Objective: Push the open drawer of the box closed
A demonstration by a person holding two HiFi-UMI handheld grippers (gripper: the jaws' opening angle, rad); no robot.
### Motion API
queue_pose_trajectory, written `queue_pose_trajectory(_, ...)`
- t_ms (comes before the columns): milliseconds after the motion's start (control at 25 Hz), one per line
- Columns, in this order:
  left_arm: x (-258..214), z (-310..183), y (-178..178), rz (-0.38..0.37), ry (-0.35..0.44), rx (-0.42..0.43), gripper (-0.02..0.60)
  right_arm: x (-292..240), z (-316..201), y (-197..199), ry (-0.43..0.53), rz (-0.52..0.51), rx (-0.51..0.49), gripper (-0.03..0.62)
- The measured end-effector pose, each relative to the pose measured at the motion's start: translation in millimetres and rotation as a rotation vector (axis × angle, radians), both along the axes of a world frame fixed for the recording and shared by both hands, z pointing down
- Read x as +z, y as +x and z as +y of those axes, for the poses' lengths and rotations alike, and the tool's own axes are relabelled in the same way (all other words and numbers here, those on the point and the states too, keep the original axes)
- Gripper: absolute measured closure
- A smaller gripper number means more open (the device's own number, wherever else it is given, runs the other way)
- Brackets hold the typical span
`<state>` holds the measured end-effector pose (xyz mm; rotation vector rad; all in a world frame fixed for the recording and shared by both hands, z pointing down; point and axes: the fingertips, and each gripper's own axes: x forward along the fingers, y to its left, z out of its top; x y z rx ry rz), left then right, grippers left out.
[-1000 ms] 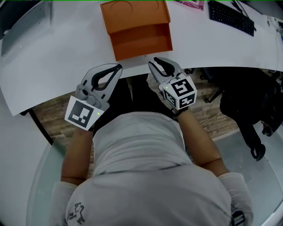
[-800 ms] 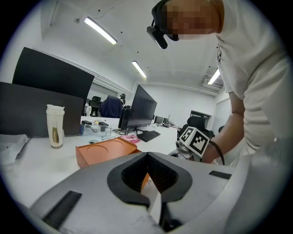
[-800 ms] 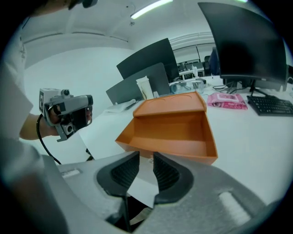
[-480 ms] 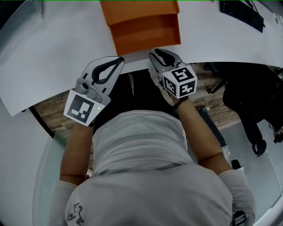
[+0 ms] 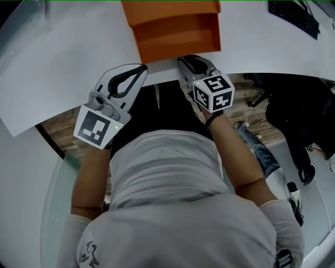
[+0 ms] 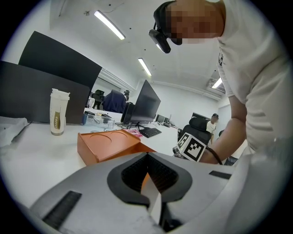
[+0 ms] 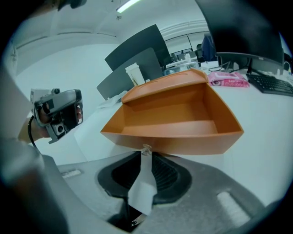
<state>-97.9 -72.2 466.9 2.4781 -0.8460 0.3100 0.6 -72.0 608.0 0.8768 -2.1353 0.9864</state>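
Note:
An orange box (image 5: 167, 10) stands on the white table (image 5: 63, 63), its drawer (image 5: 180, 39) pulled out toward me and empty. My right gripper (image 5: 182, 59) has its tips right at the drawer's front wall. In the right gripper view a small clear knob (image 7: 146, 148) on the drawer front (image 7: 183, 141) sits just past the tips. Its jaws have just been closing; the tips now meet and nothing is between them. My left gripper (image 5: 141, 68) hovers over the table's near edge, left of the drawer, shut and empty. From the left gripper view the box (image 6: 107, 144) lies ahead beyond its tips (image 6: 146, 154).
A white cup (image 6: 57, 118) stands far back on the left, and monitors (image 6: 144, 103) stand behind the box. A black keyboard (image 5: 293, 18) and a pink packet (image 7: 229, 78) lie to the right. A black office chair (image 5: 298, 120) stands off the table's right side.
Both grippers have sunk toward the table. The right gripper's tips have closed the gap to the drawer front, and the left gripper now reaches over the table edge.

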Motion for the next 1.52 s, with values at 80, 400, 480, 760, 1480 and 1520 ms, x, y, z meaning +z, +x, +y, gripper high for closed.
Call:
queue_pose_trajectory(80, 1.6, 1.0, -0.6, -0.001, -0.005, -0.003, 0.583, 0.7, 0.7, 0.4, 0.000, 0.002, 0.000, 0.522)
queue_pose_trajectory(400, 1.5, 0.2, -1.2, 0.005, -0.010, -0.016, 0.583, -0.3, 0.9, 2.9, 0.008, 0.021, -0.015, 0.527)
queue_pose_trajectory(480, 1.1, -0.2, -1.4, 0.007, -0.009, -0.019, 0.583, -0.6, 0.6, 2.8, 0.008, 0.023, -0.016, 0.528)
queue_pose_trajectory(760, -3.9, -3.3, -2.3, 0.012, -0.005, -0.037, 0.583, -6.4, -4.9, 2.5, 0.018, 0.027, -0.024, 0.528)
queue_pose_trajectory(1480, -26.4, -9.5, 3.6, 0.001, 0.008, -0.062, 0.582, -30.7, -34.5, 14.3, 0.057, 0.030, -0.038, 0.528)
queue_pose_trajectory(1520, -28.1, -9.0, 4.1, -0.002, 0.012, -0.064, 0.583, -32.9, -35.7, 15.2, 0.064, 0.028, -0.038, 0.529)
